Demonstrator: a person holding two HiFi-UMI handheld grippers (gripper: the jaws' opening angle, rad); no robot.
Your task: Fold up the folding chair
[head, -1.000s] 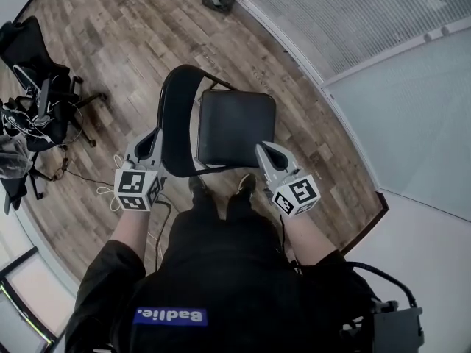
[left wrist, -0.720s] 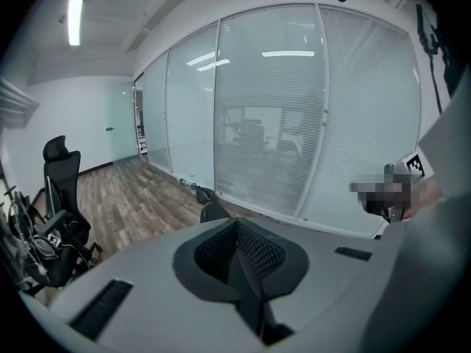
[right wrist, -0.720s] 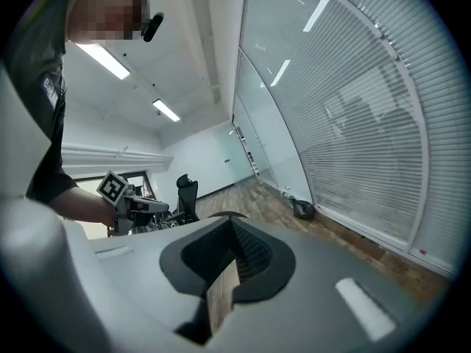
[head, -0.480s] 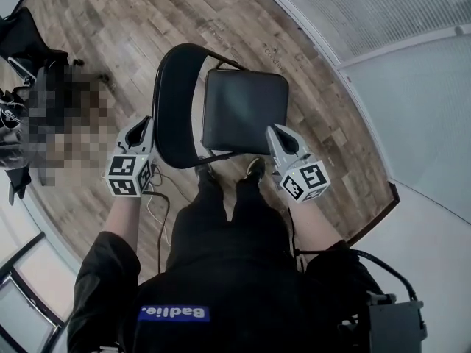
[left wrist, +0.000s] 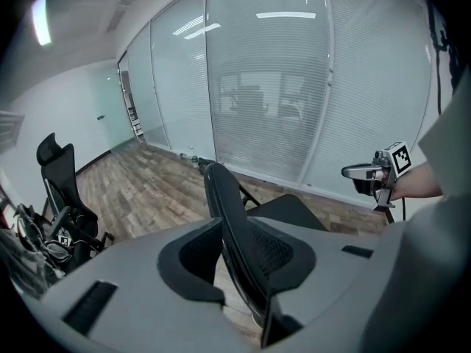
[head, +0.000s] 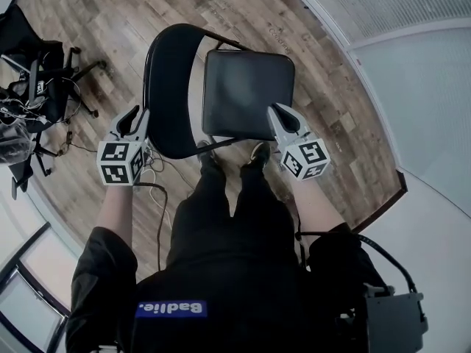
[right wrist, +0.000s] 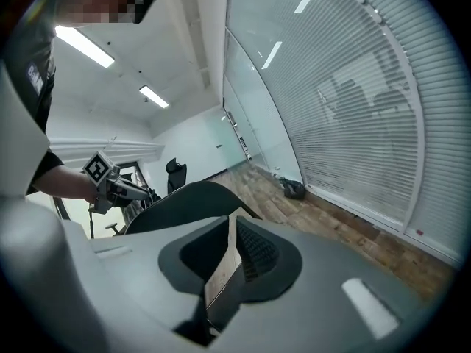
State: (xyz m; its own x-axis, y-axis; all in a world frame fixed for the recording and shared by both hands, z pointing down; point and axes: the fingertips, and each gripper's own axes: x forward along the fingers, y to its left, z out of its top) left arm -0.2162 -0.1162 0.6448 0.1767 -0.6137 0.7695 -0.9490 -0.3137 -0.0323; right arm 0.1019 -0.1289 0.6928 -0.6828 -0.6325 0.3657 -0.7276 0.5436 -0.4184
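The folding chair stands open on the wood floor in front of me. Its black curved backrest is on the left and its black seat on the right. My left gripper is at the backrest's left edge. In the left gripper view the backrest runs between the jaws of this gripper. The jaws are opening, and floor shows between the left pad and the backrest. My right gripper sits at the seat's near right corner. In the right gripper view its jaws are shut to a thin slit with nothing in it.
An office chair hung with cables stands at the left, and a cable trails on the floor near my feet. A glass wall with blinds curves along the right. A dark bag lies at its foot.
Both grippers have sunk toward the chair. The left one has come alongside the backrest's left edge. The right one has reached the seat's near right corner.
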